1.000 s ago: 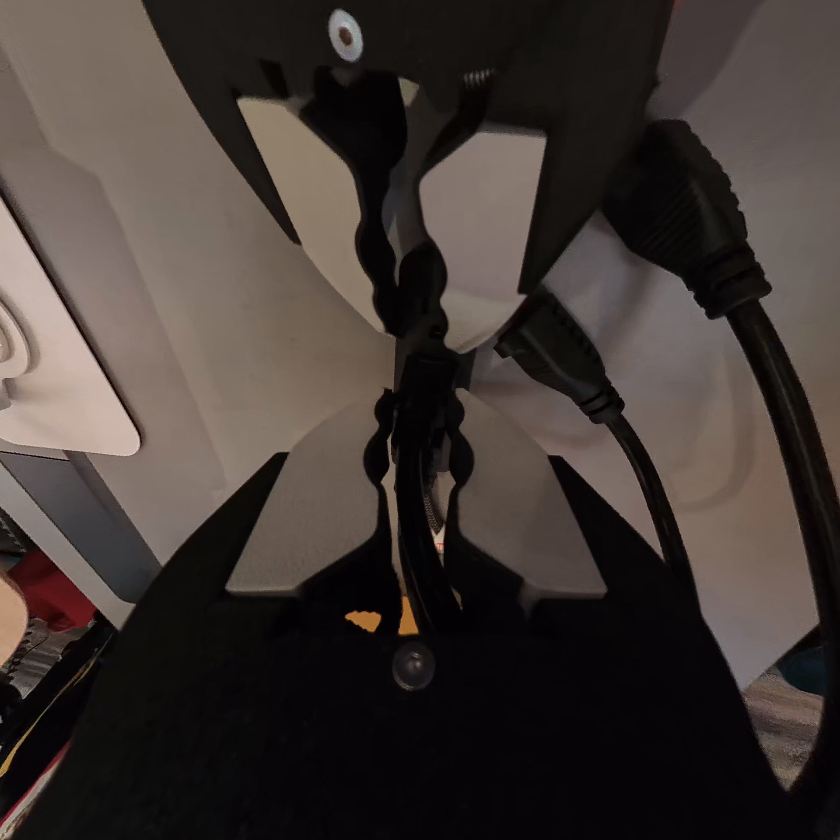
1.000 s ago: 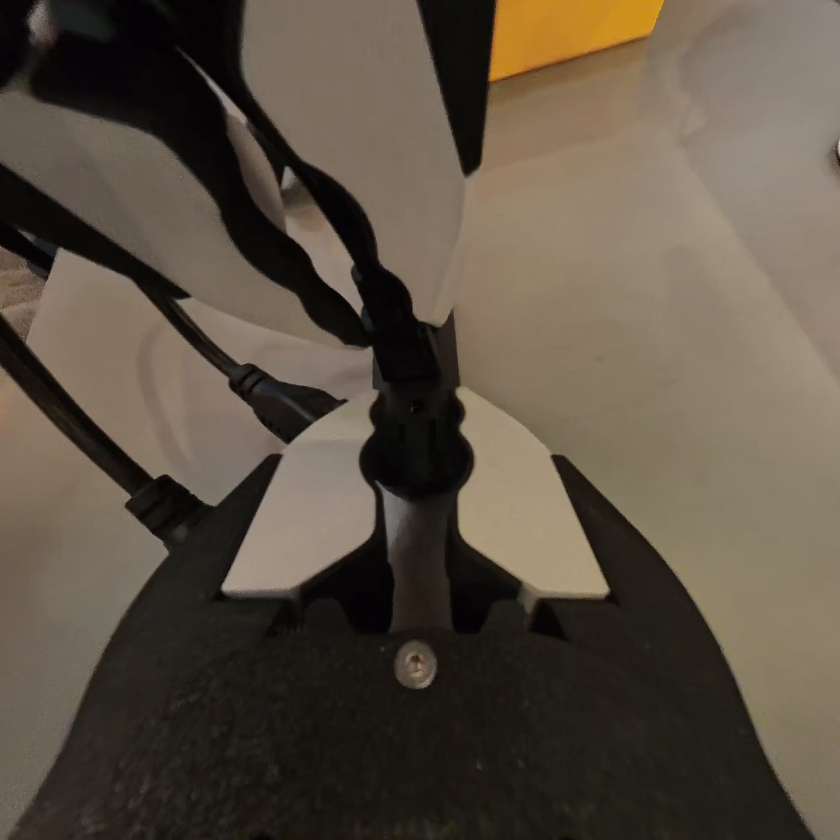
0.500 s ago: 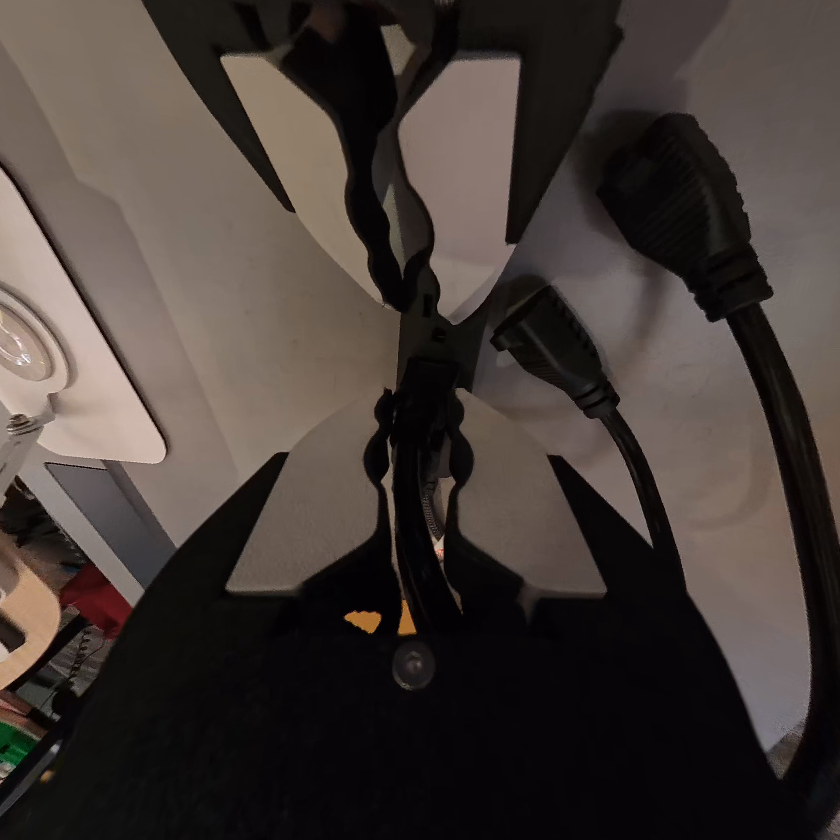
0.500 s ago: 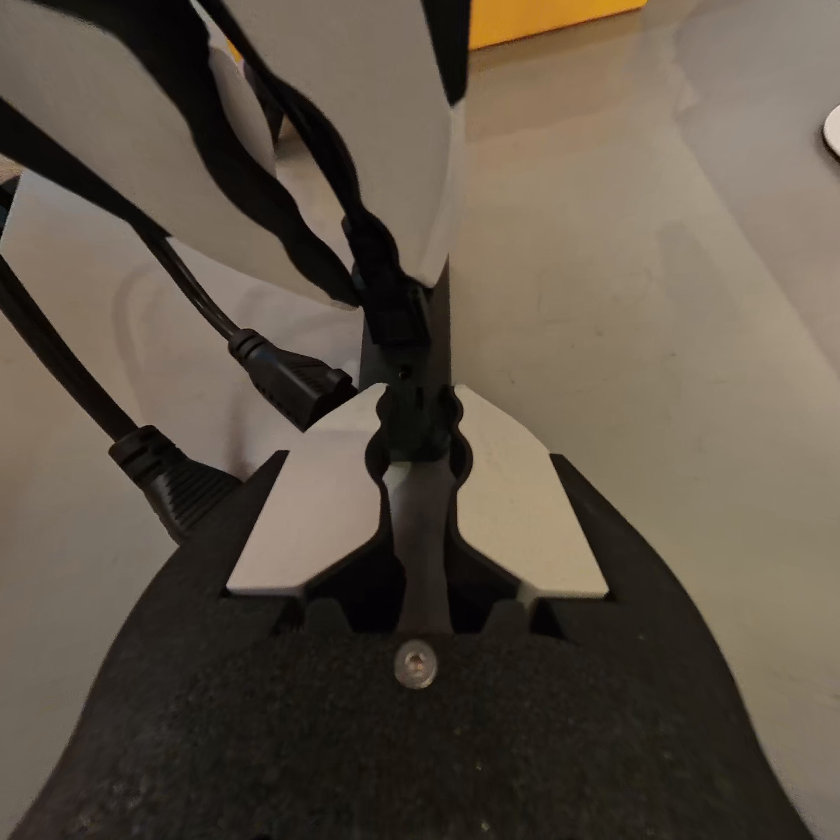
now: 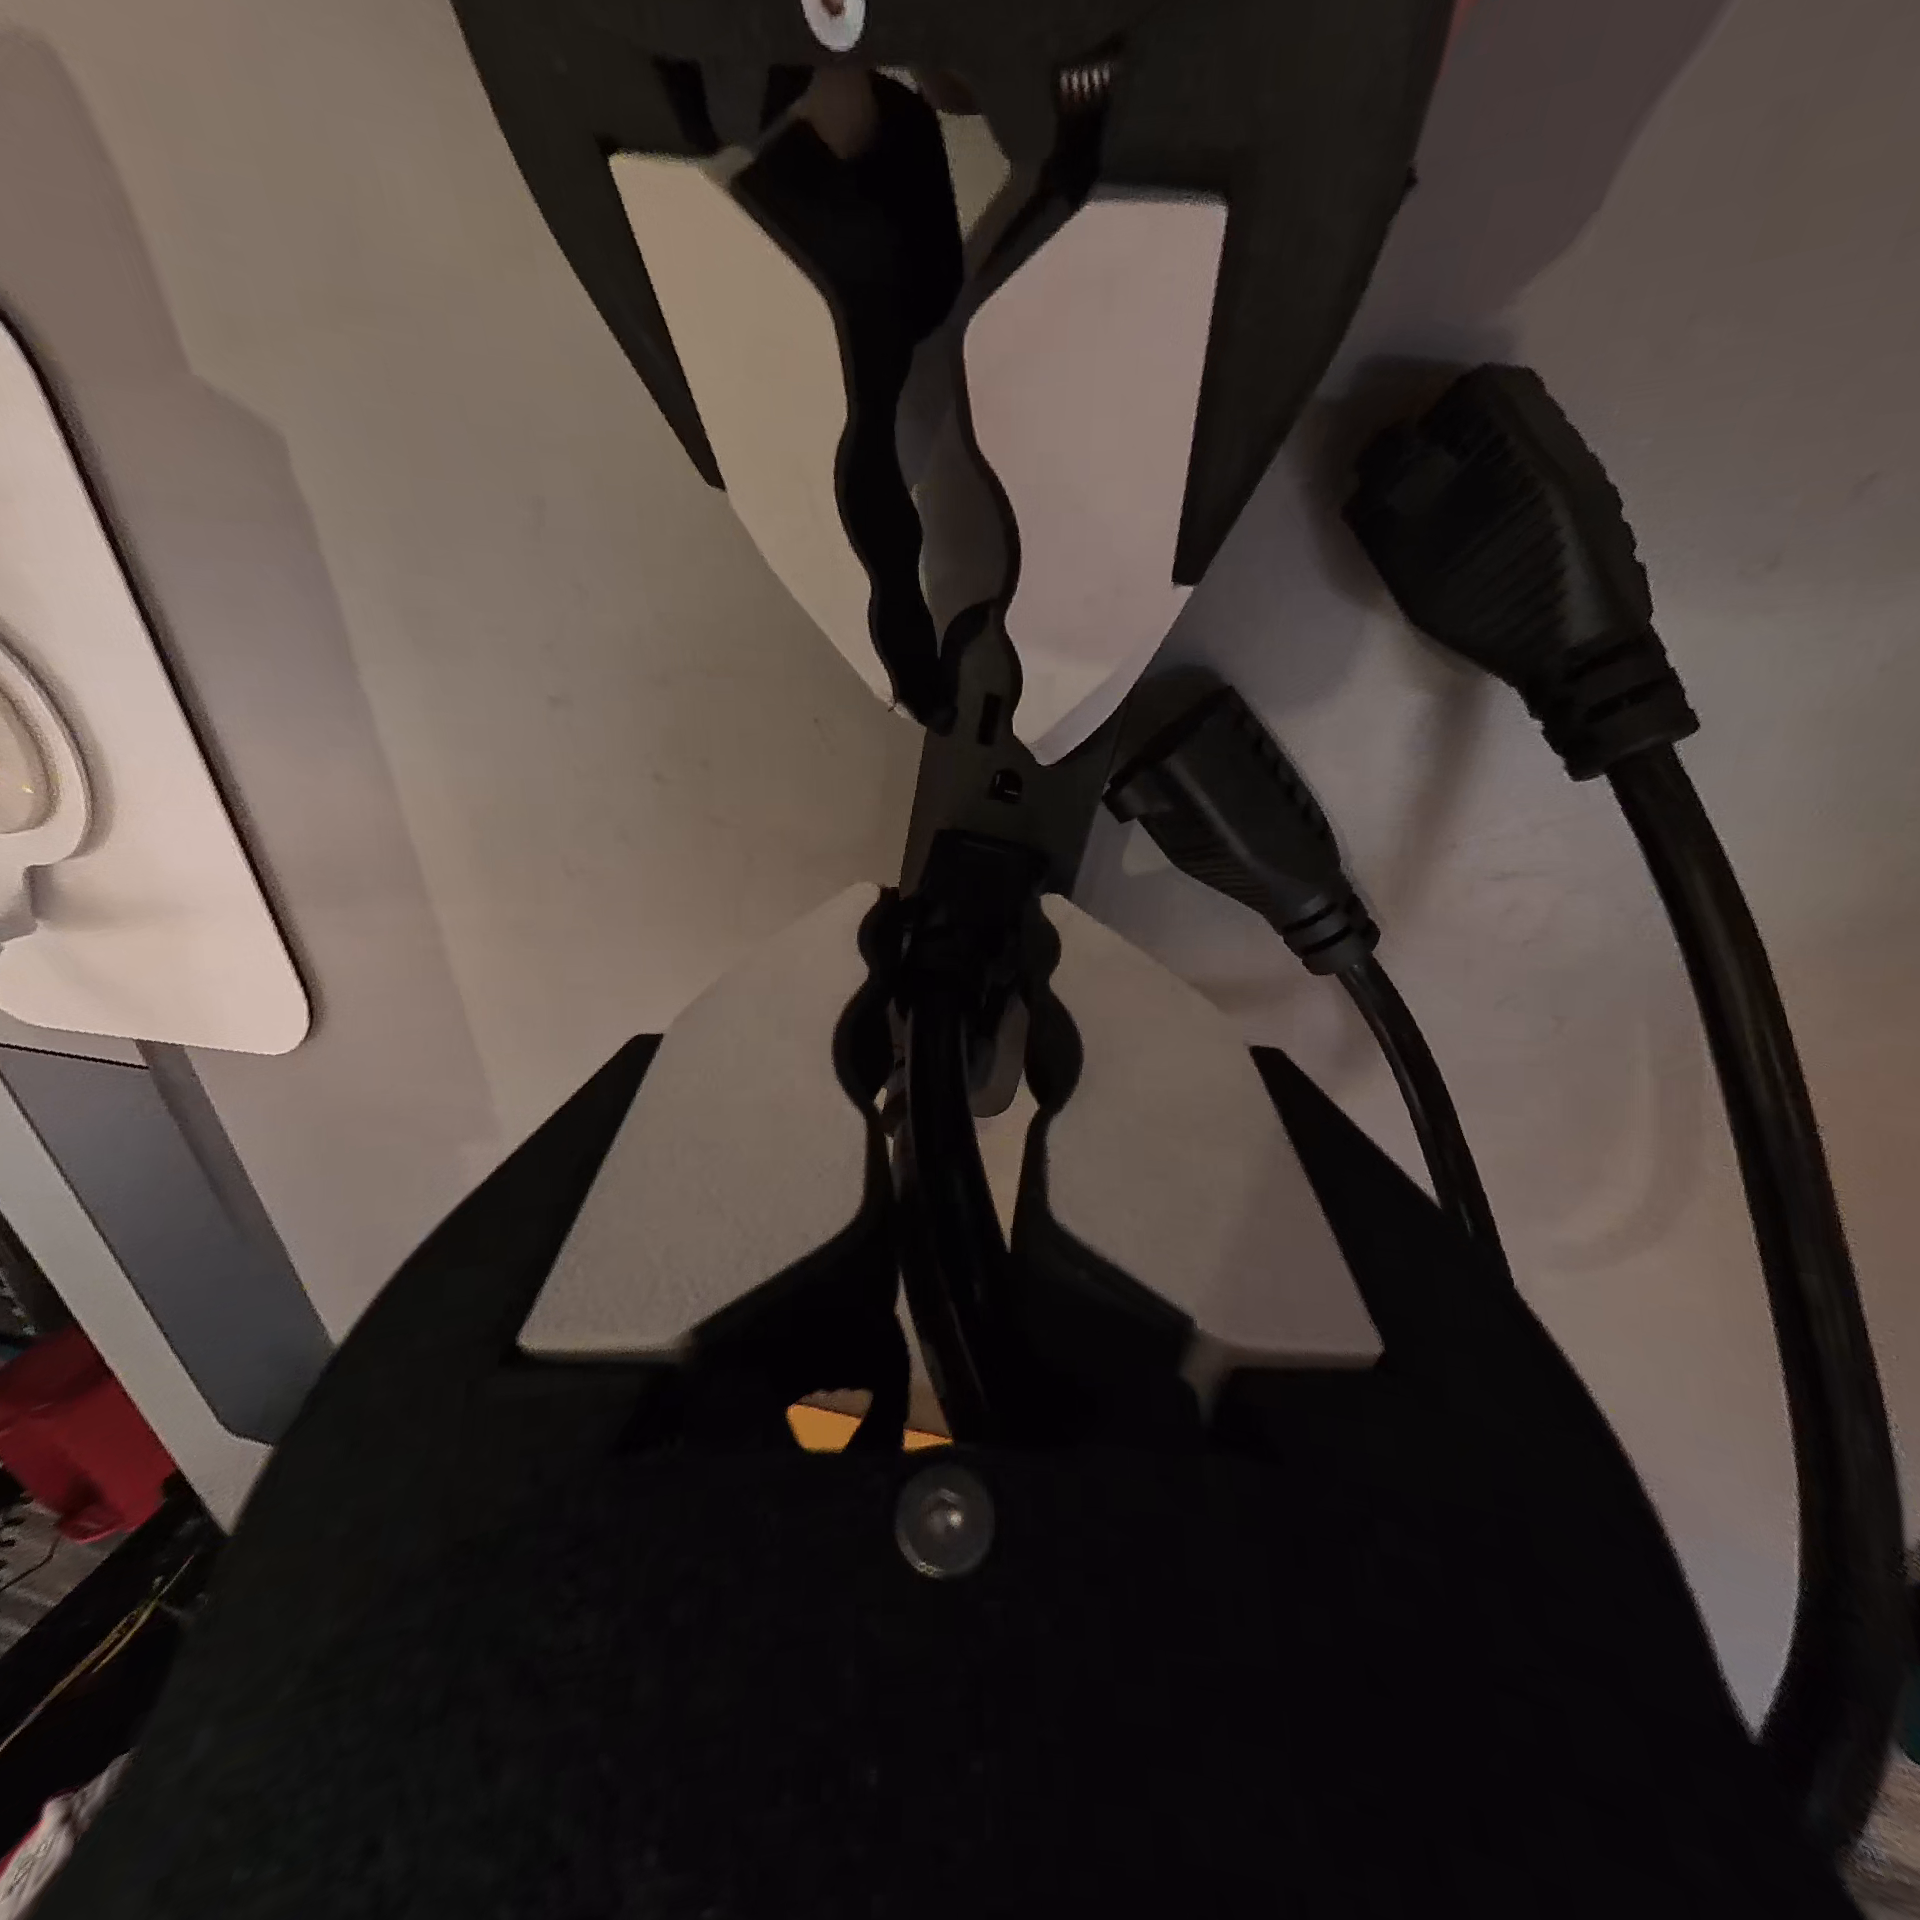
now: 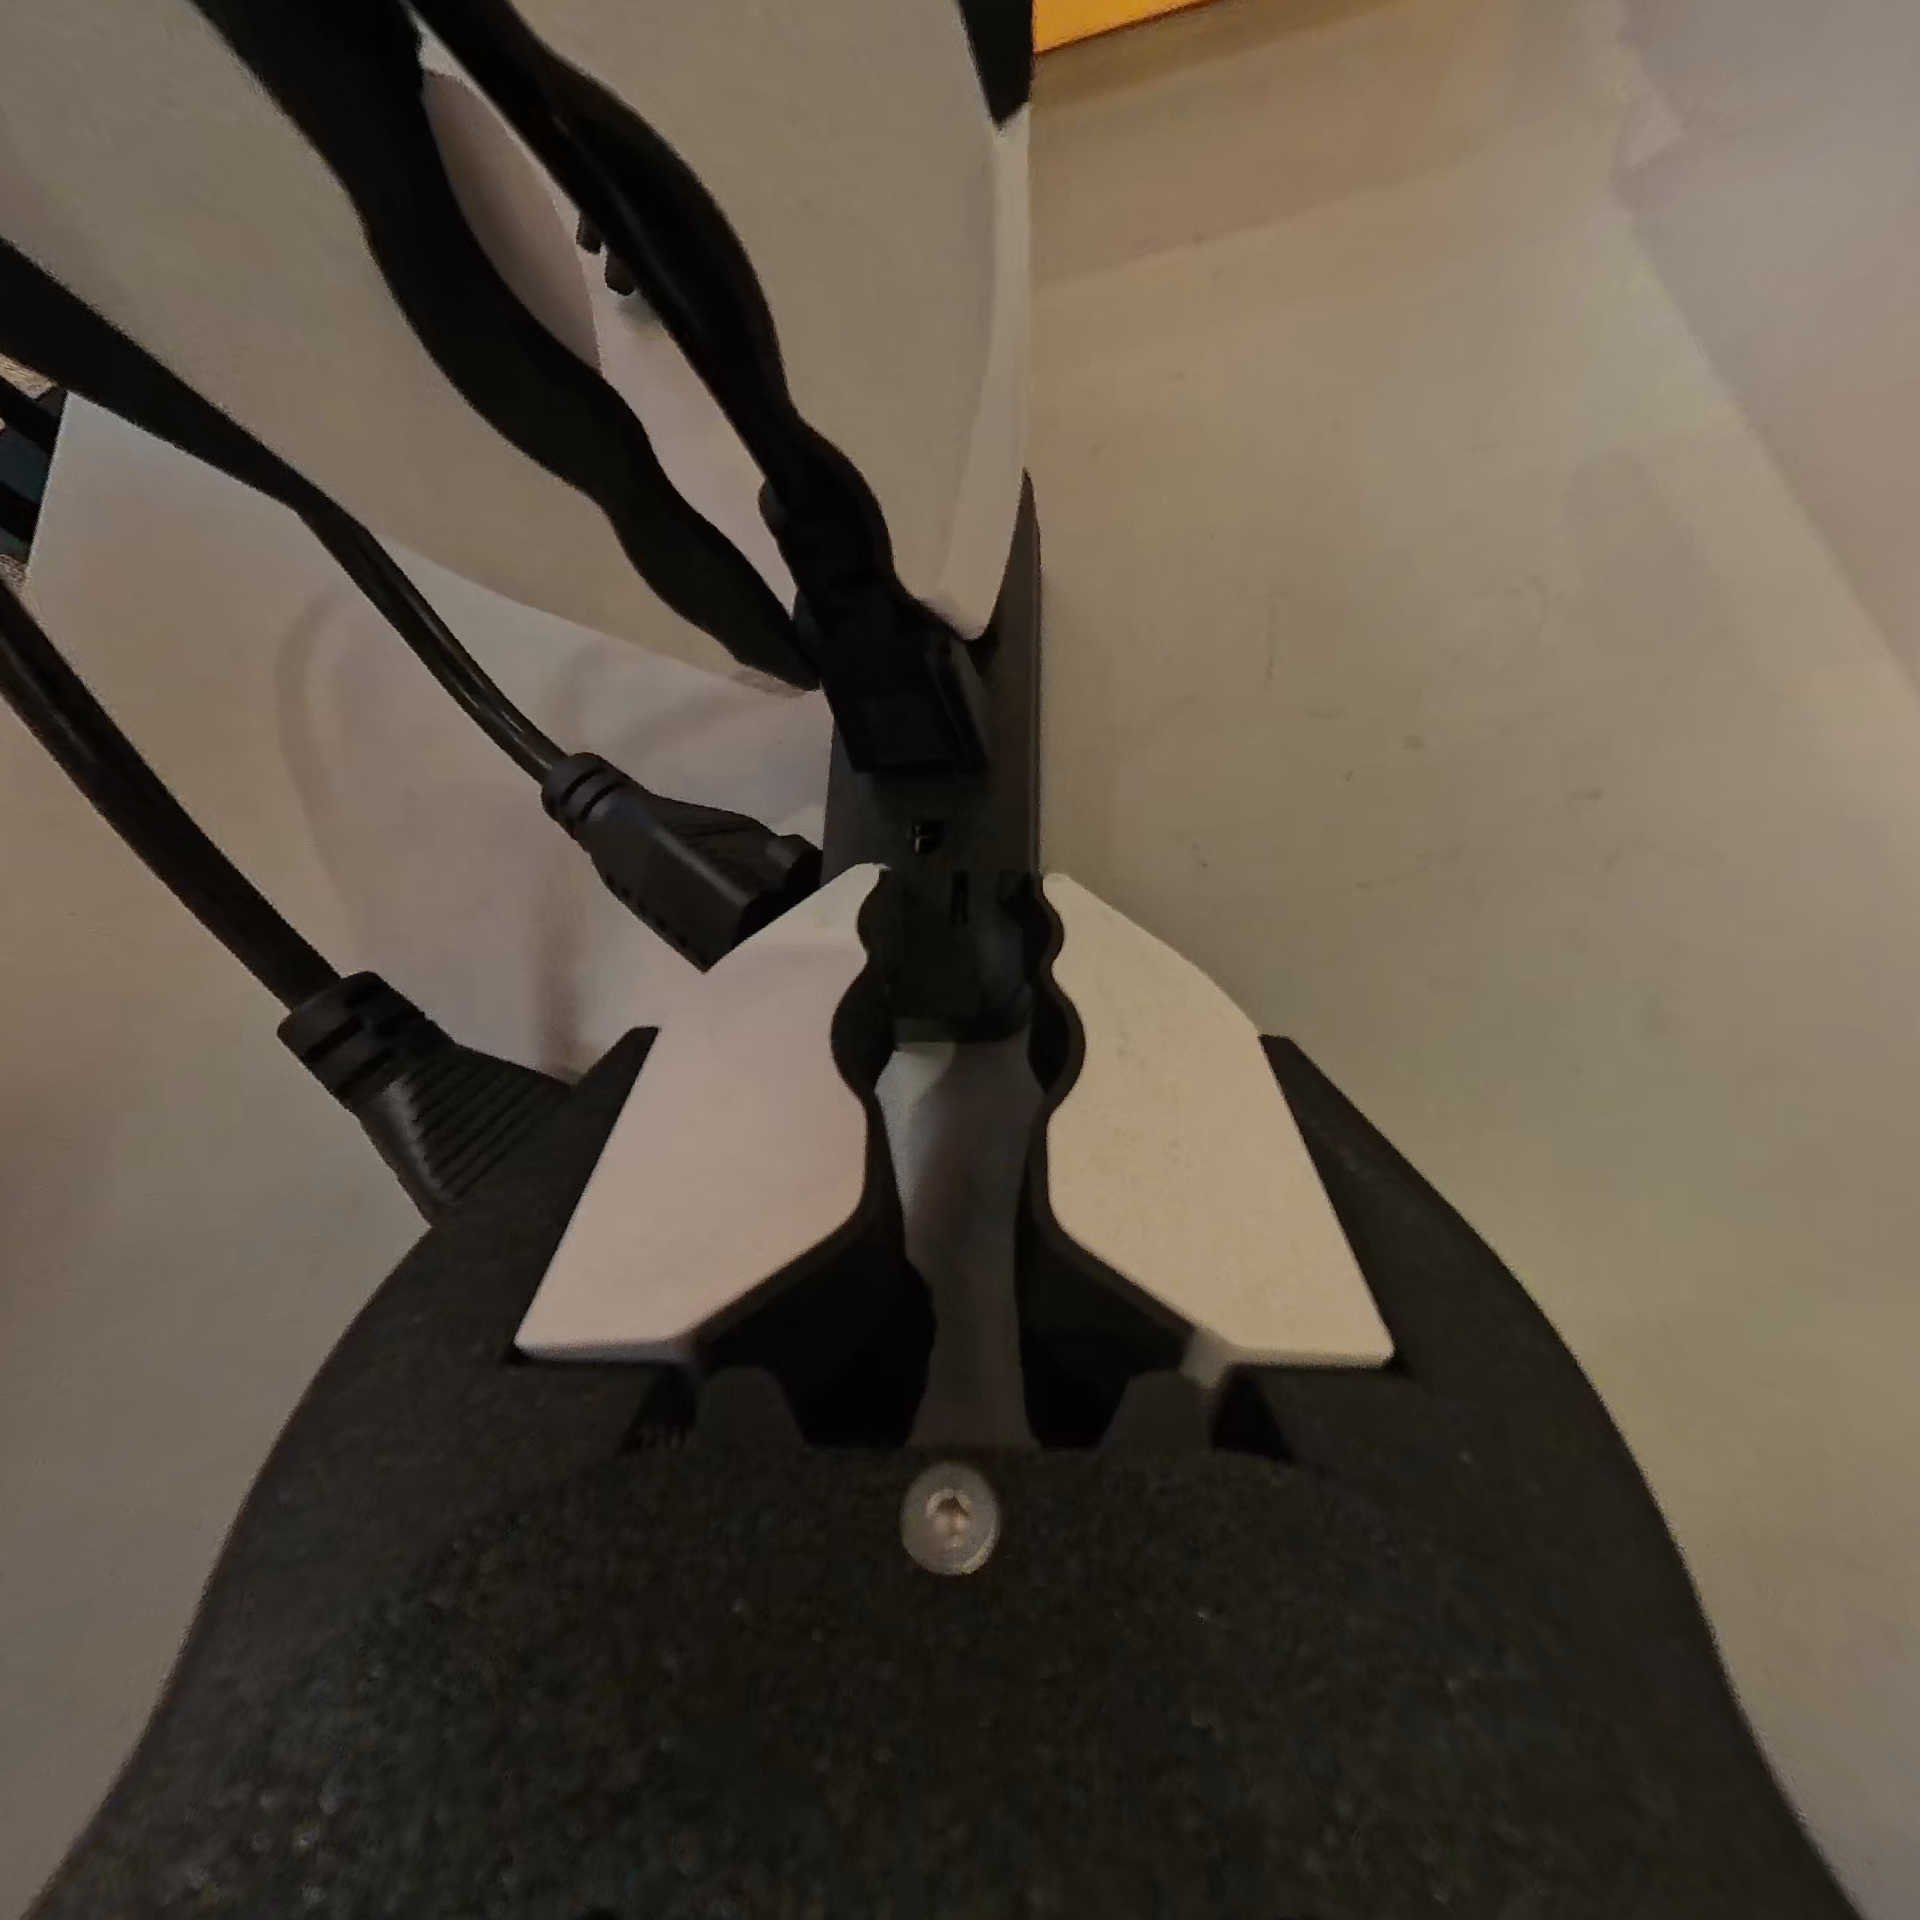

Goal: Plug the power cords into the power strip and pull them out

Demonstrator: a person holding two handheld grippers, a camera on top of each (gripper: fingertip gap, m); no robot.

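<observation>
While my left hand-held gripper [image 5: 956, 935] stays clamped on the small black plug [image 5: 971, 873] and my right hand-held gripper [image 6: 956, 935] on the slim black power strip [image 6: 935, 810], just above the pale surface [image 6: 1455, 727], I'd pull straight apart, no twisting.

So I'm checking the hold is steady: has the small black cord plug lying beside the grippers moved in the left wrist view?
Cannot tell: the small black cord plug keeps its spot beside the larger black plug; only the camera drifts.
</observation>
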